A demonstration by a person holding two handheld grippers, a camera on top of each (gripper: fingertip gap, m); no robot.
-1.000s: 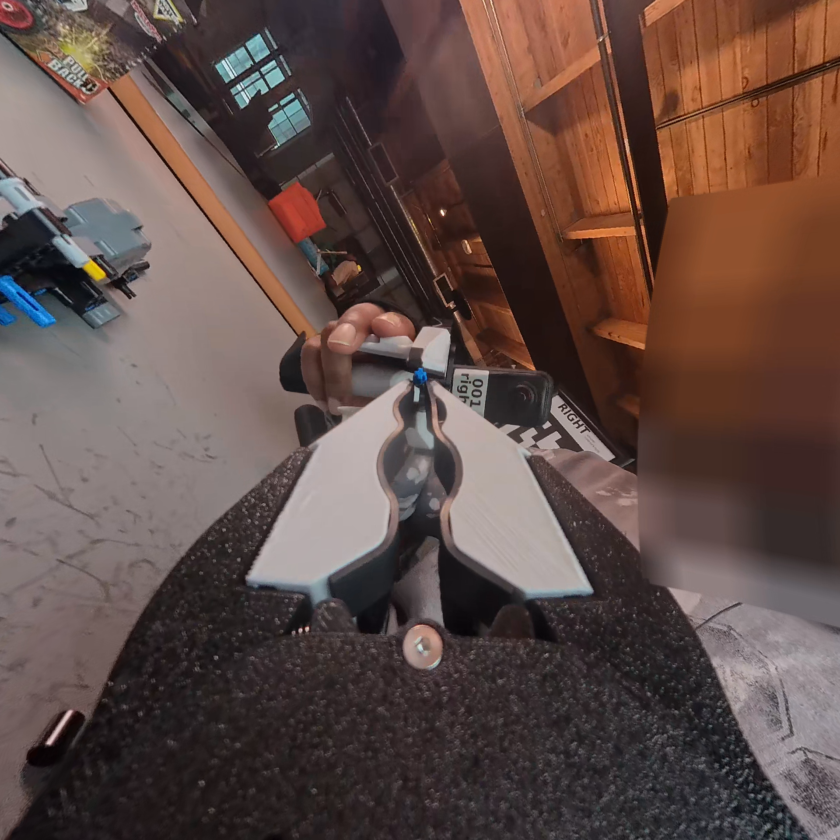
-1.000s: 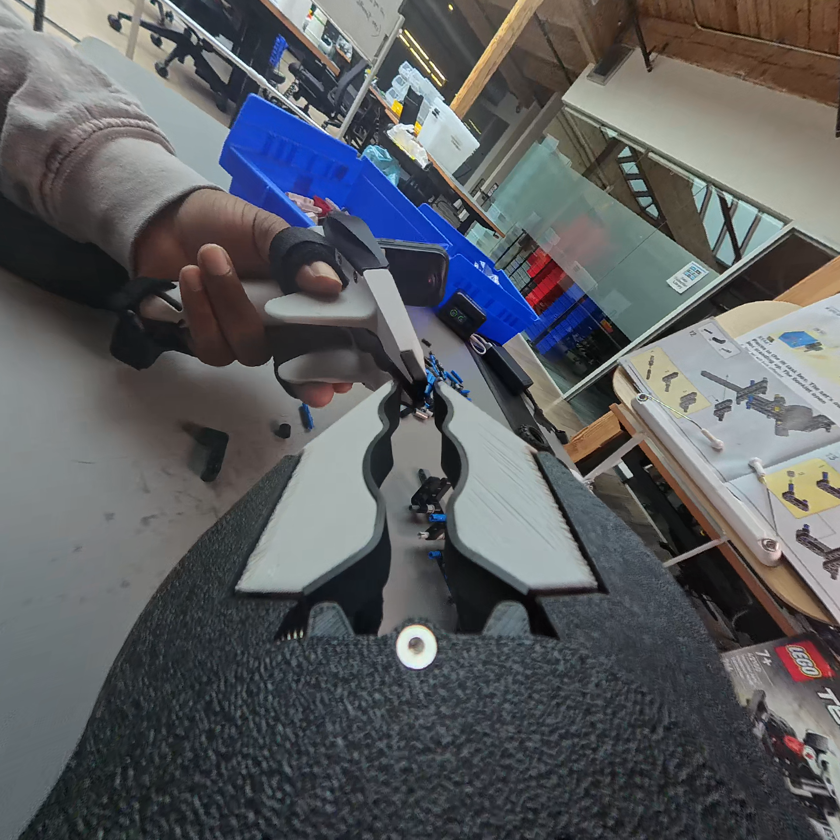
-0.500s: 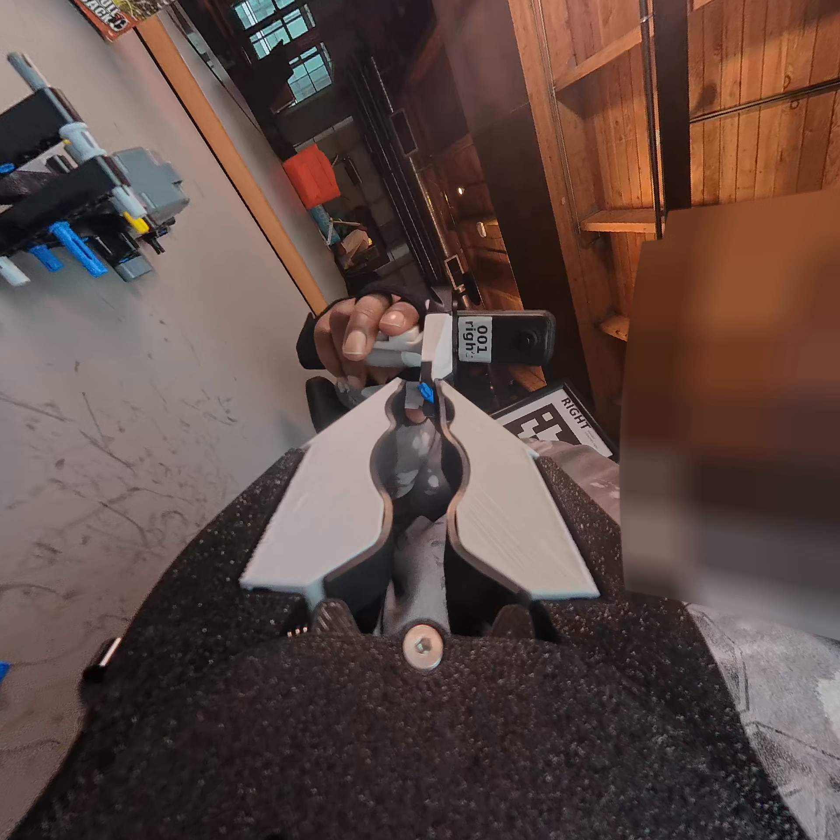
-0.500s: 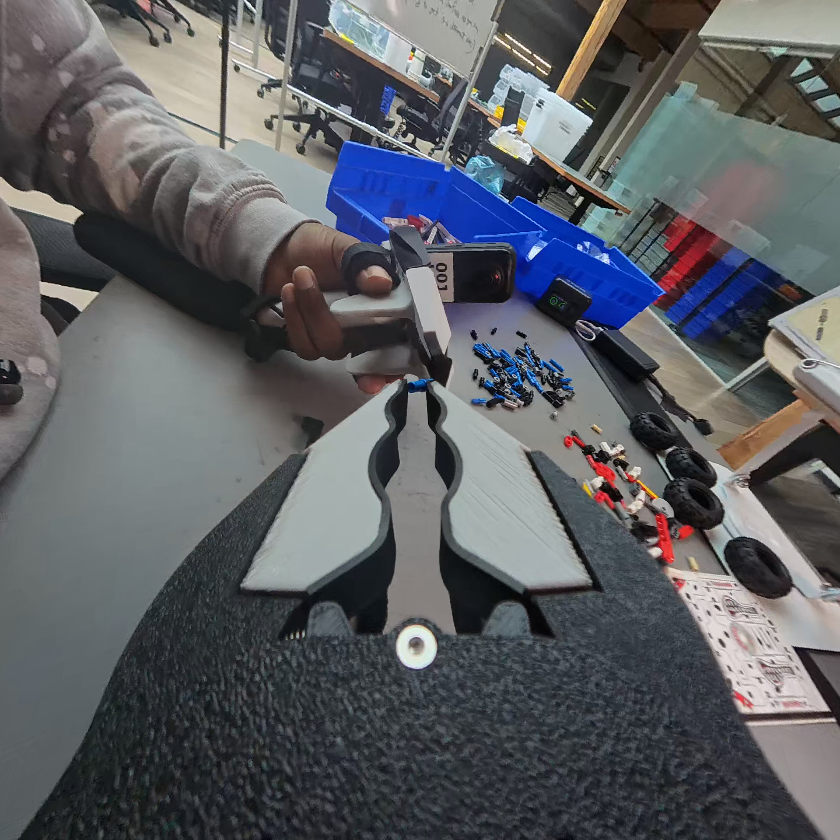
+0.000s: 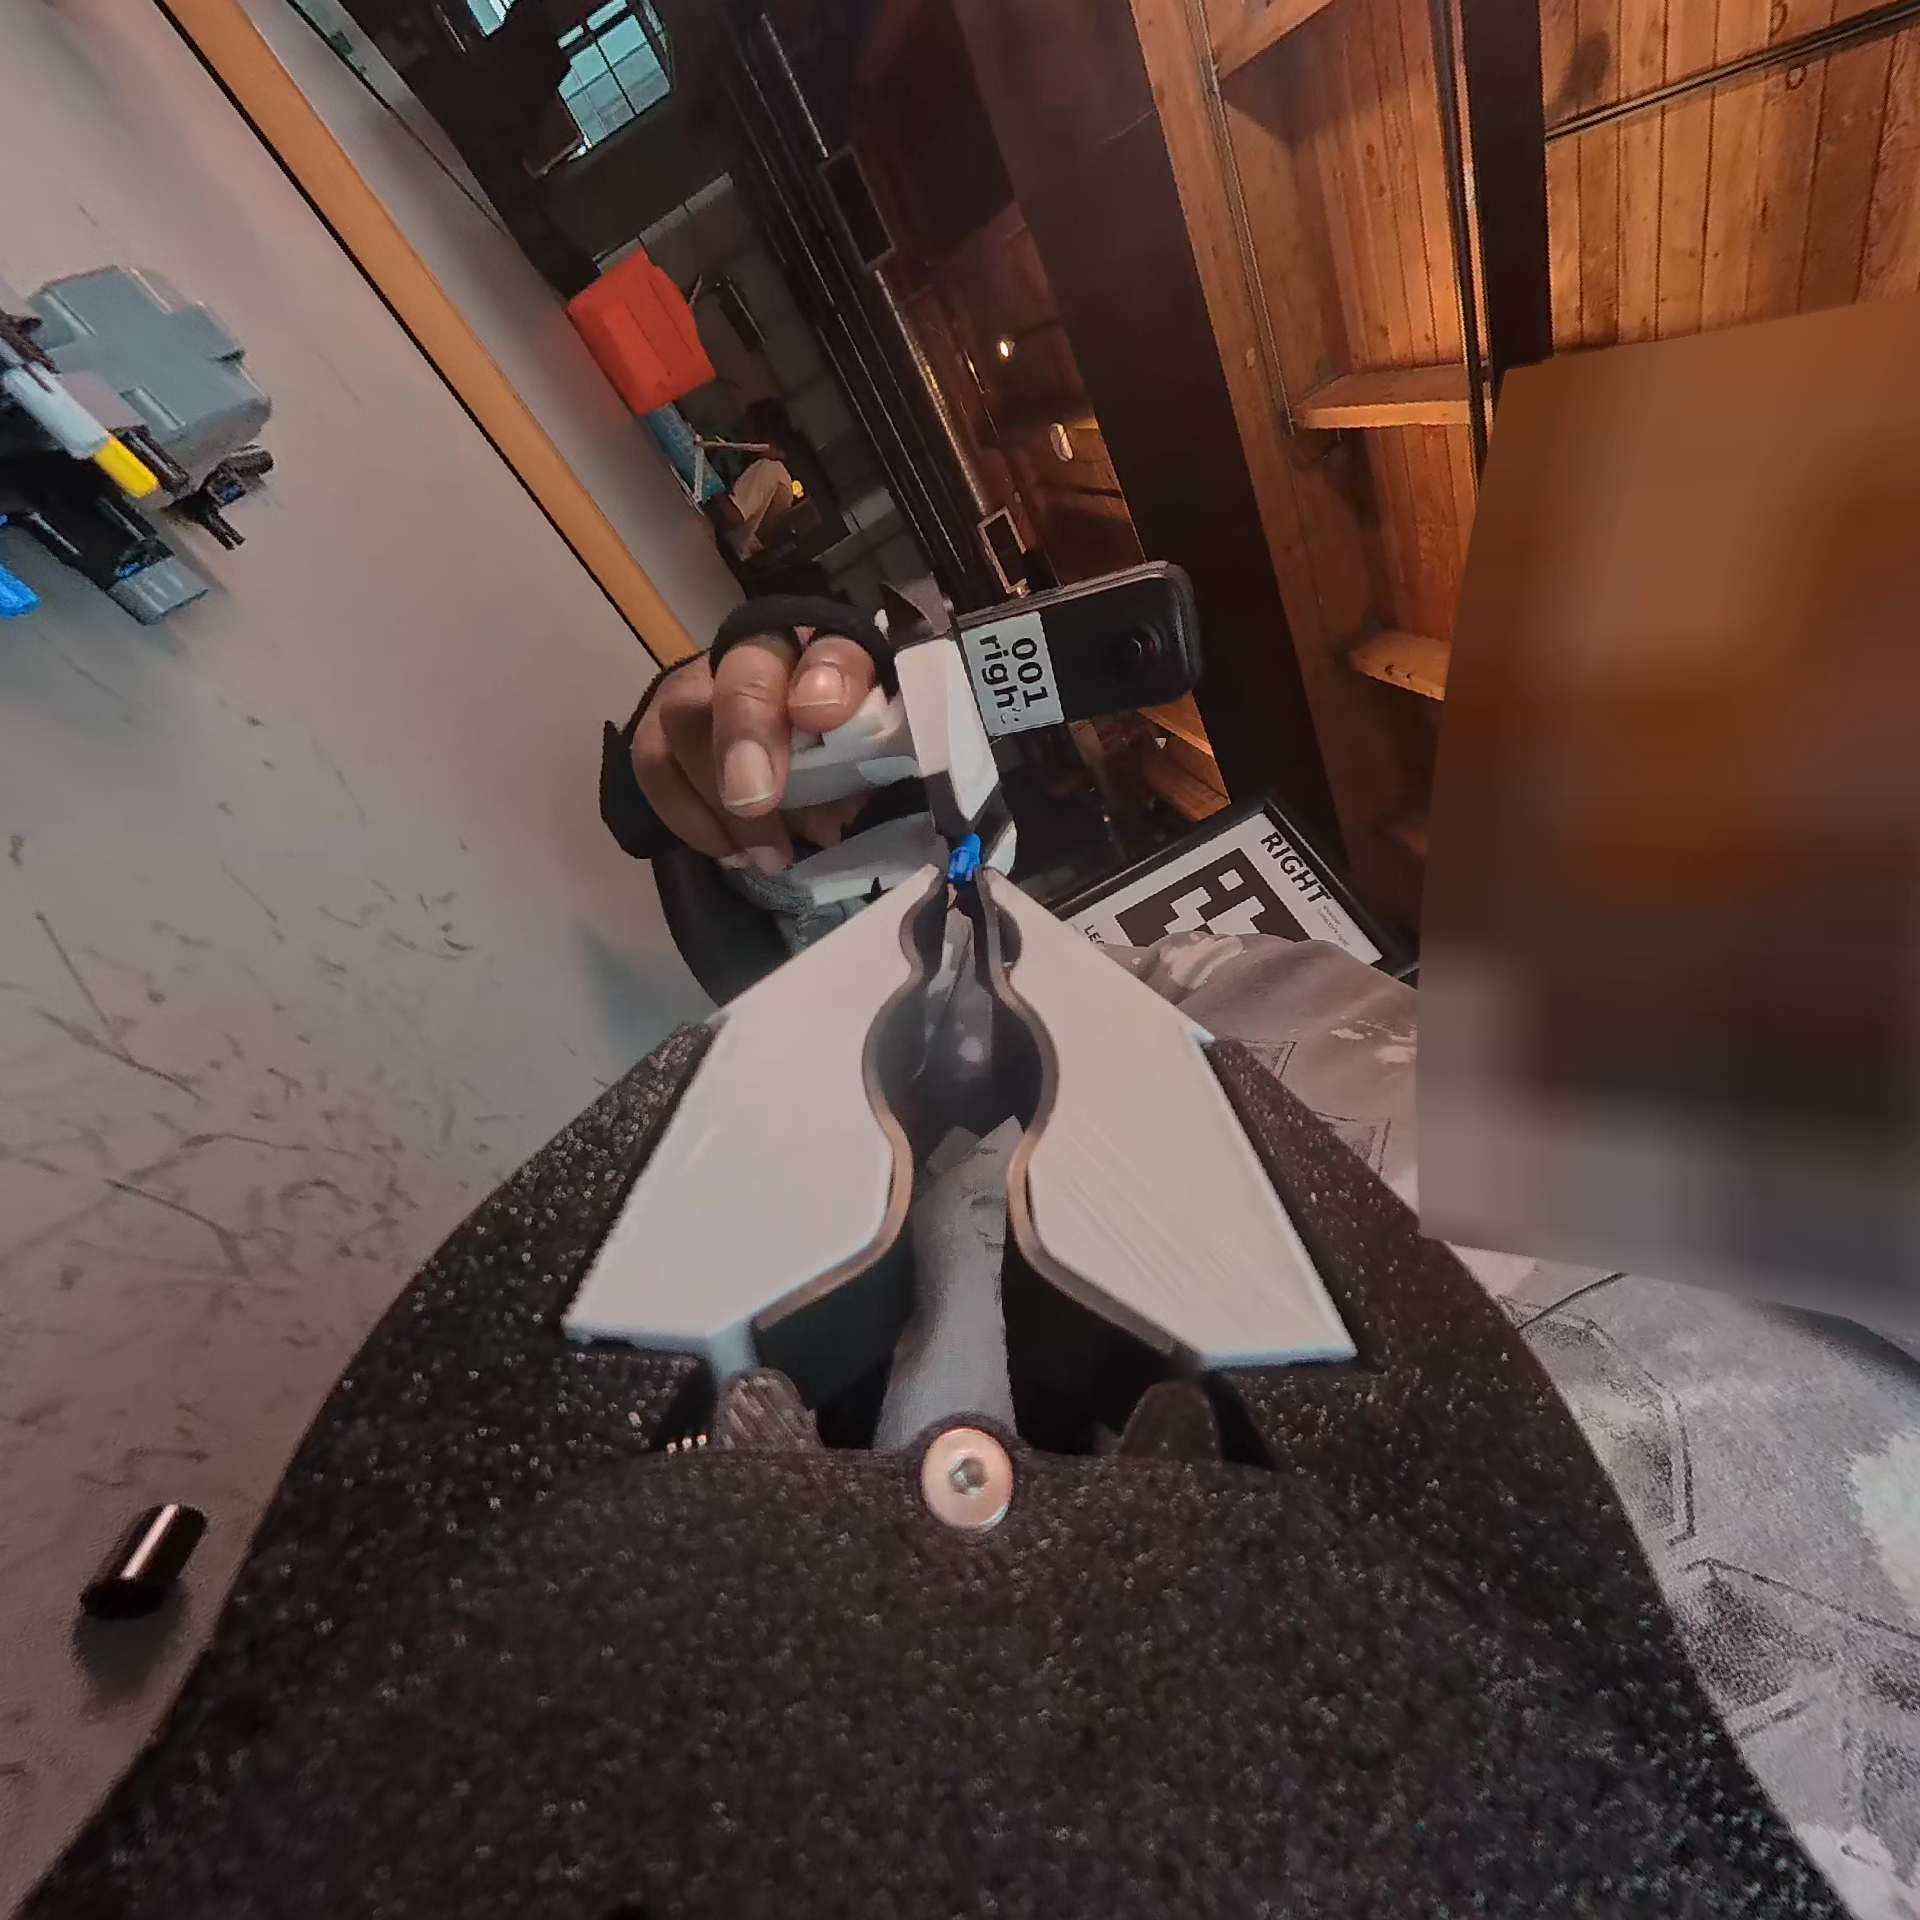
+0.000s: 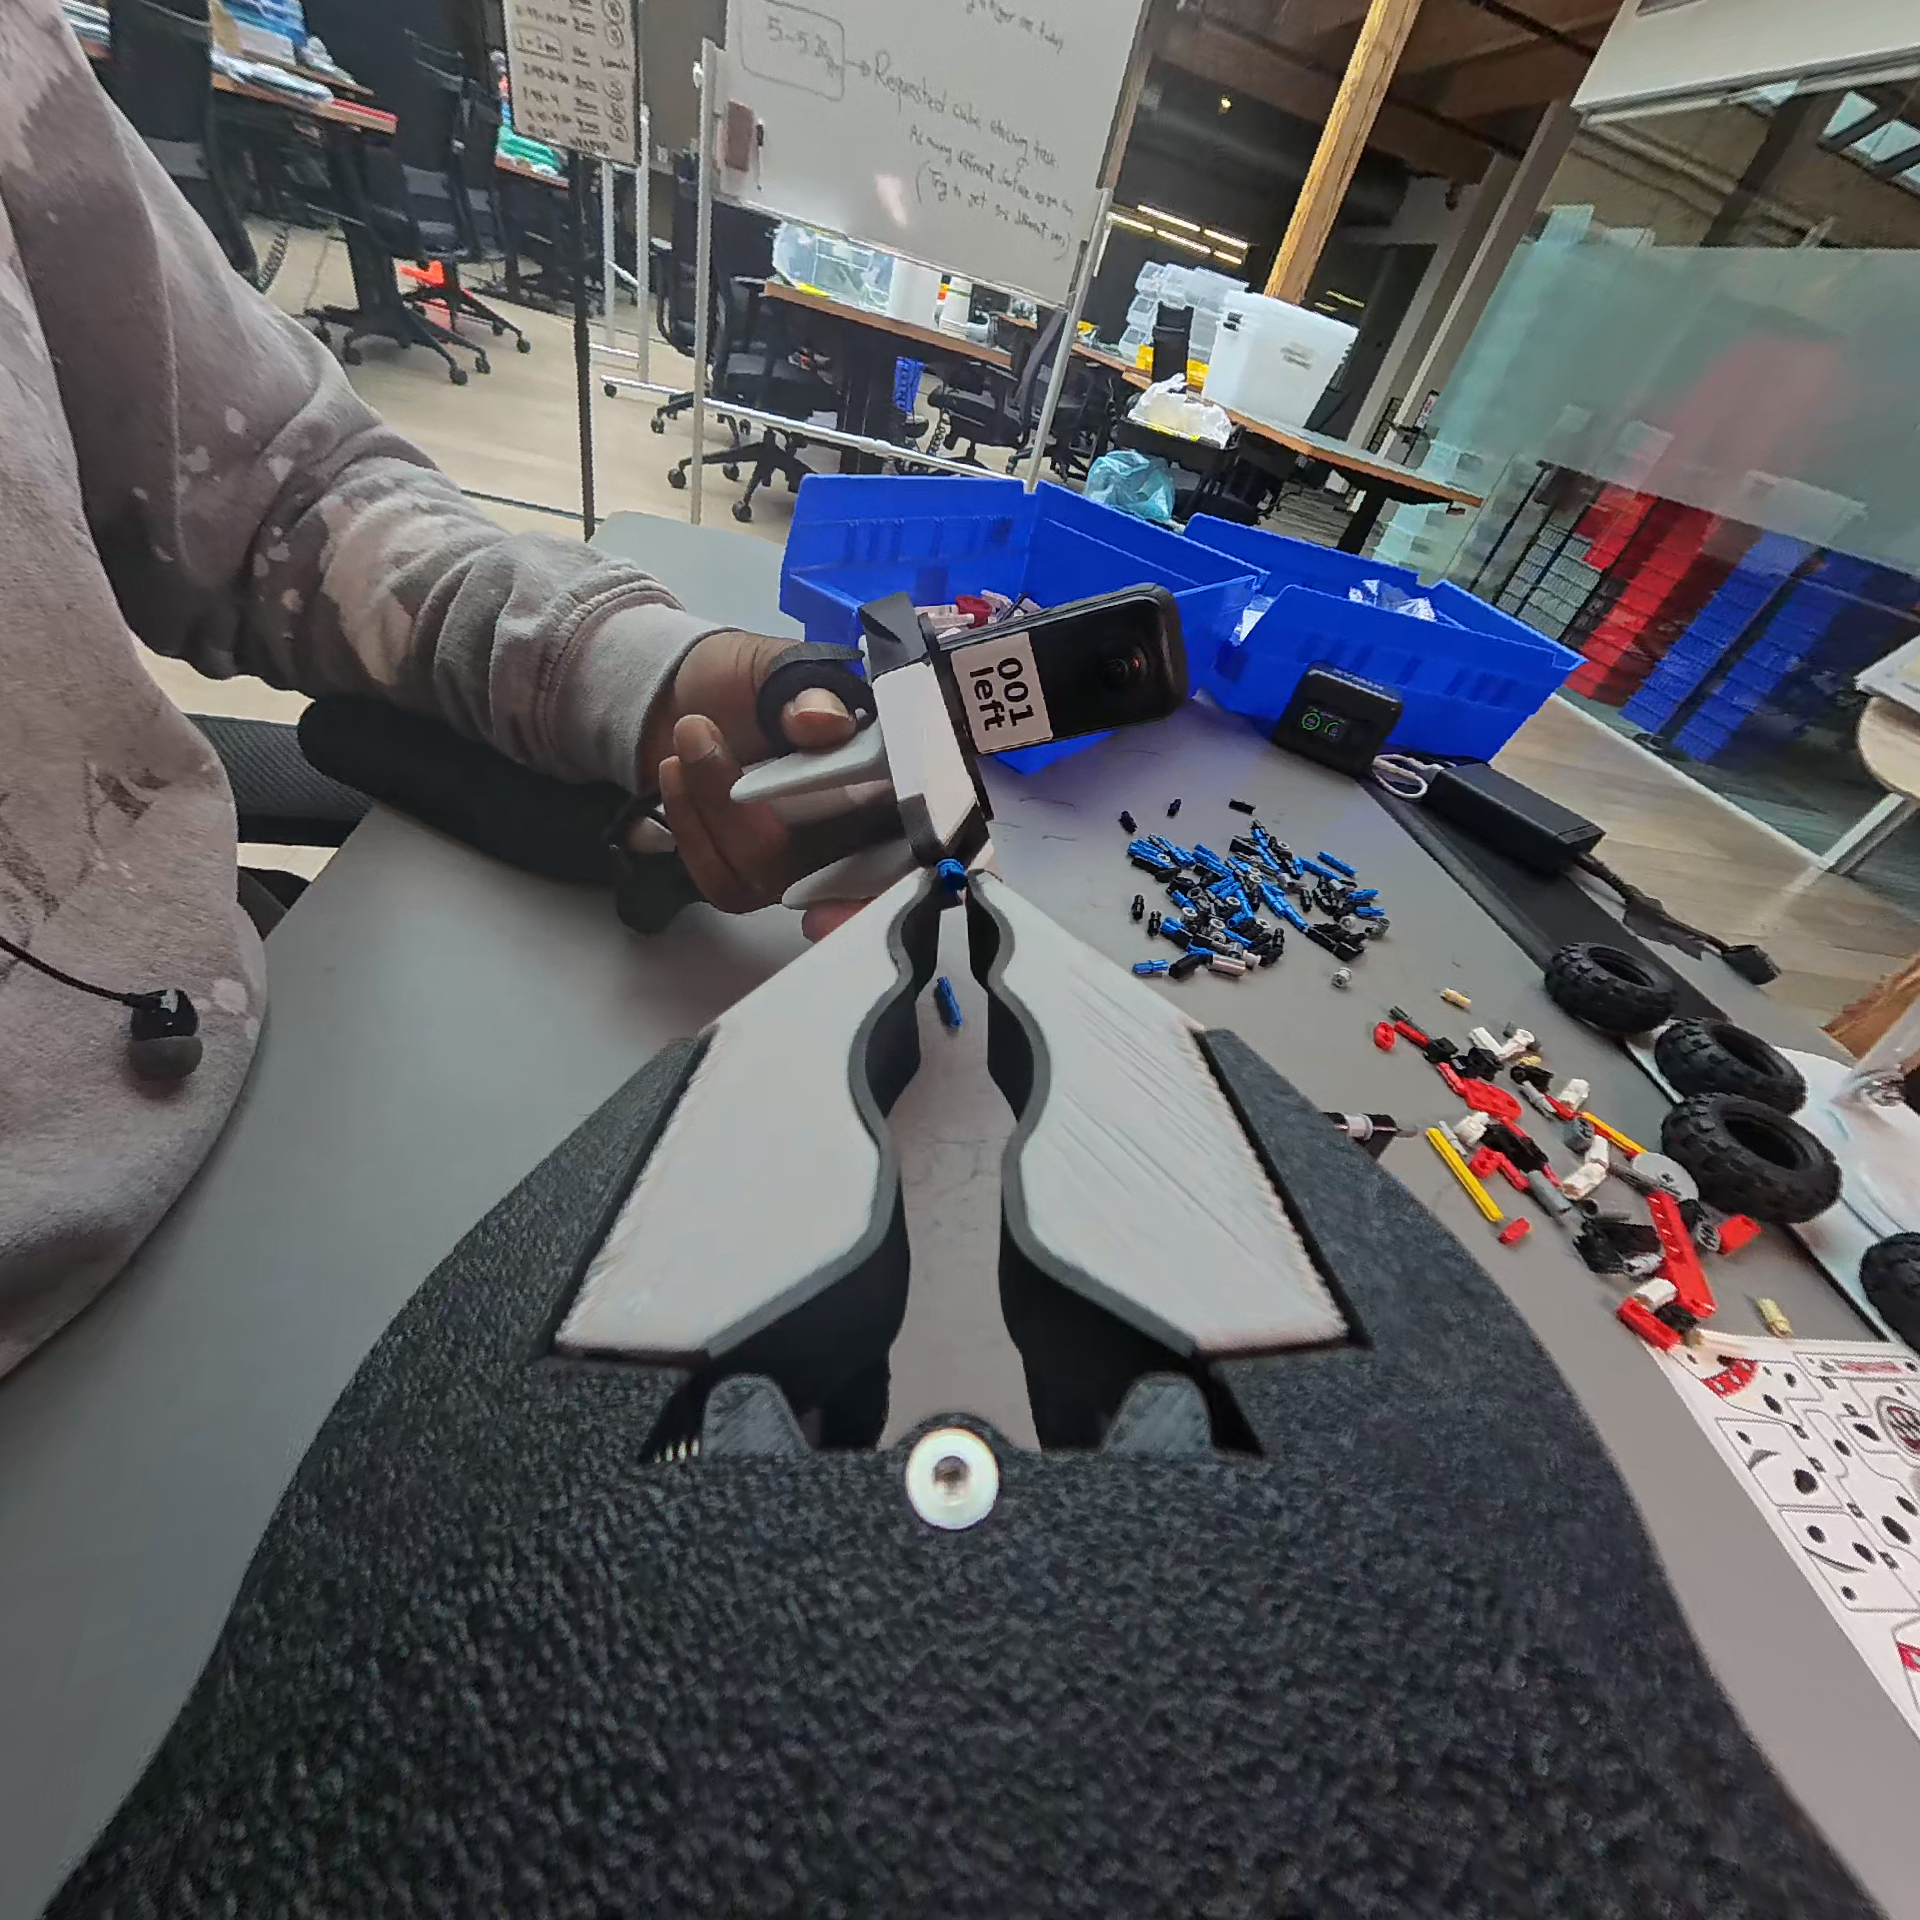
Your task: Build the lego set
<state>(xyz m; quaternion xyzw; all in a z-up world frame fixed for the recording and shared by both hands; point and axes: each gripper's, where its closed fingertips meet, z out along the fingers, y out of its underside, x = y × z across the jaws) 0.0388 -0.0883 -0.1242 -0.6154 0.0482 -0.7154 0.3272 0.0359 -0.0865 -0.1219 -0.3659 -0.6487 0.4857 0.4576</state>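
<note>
A small blue pin [image 5: 964, 856] sits pinched where my two grippers meet tip to tip above the grey table [image 5: 260, 935]. My left gripper [image 5: 962, 885] is shut on one end of it. My right gripper [image 6: 952, 891] is shut on the other end of the pin [image 6: 948, 871]. The right gripper also shows in the left wrist view [image 5: 951, 748], held by a hand, and the left gripper shows in the right wrist view [image 6: 920, 769]. The partly built model [image 5: 104, 457], black and grey with blue and yellow parts, lies at the far left of the table.
A pile of blue and black pins [image 6: 1257, 904] lies ahead on the right, with a loose blue pin [image 6: 948, 1003] nearer. Black tyres [image 6: 1725, 1070], red and white parts [image 6: 1538, 1143], a sticker sheet [image 6: 1829, 1455] and blue bins [image 6: 1039, 561] are around. A black cylinder [image 5: 145, 1558] lies beside the left gripper. The grippers are tip to tip, or close to it. My left gripper's tips are some 12 cm from the black cylinder [image 5: 145, 1558].
Both grippers stayed tip to tip on the blue pin while turning. The right wrist view levelled out over the table. The model slid toward the left edge of the left wrist view.
</note>
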